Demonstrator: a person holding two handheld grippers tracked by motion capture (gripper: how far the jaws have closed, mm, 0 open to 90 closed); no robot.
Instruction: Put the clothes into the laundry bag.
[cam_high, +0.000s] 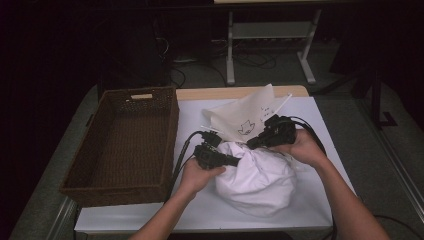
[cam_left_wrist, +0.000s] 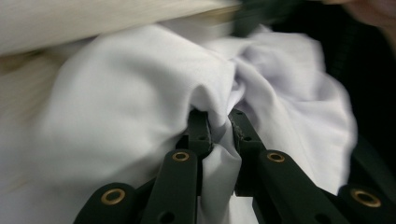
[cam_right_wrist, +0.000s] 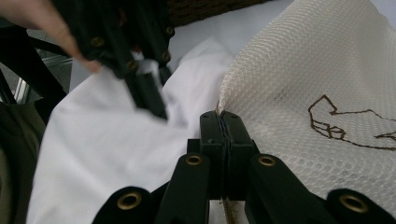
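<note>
A bundled white cloth (cam_high: 260, 180) lies on the table's white sheet, in front of a cream mesh bag (cam_high: 245, 112) with a brown stitched drawing. My left gripper (cam_high: 236, 161) reaches in from the left at the bundle's top. In the left gripper view its jaws are shut on a fold of the white cloth (cam_left_wrist: 140, 84). My right gripper (cam_high: 251, 143) comes from the right, just above the bundle. It is shut on the edge of the mesh bag (cam_right_wrist: 303, 84), with the white cloth (cam_right_wrist: 116, 154) and the left gripper (cam_right_wrist: 156, 109) beyond.
A brown wicker basket (cam_high: 141, 91) stands empty at the left of the table, close to my left hand. The white sheet (cam_high: 200, 210) shows bare in front of the bundle. Behind the table are a metal stand (cam_high: 230, 50) and cables on the floor.
</note>
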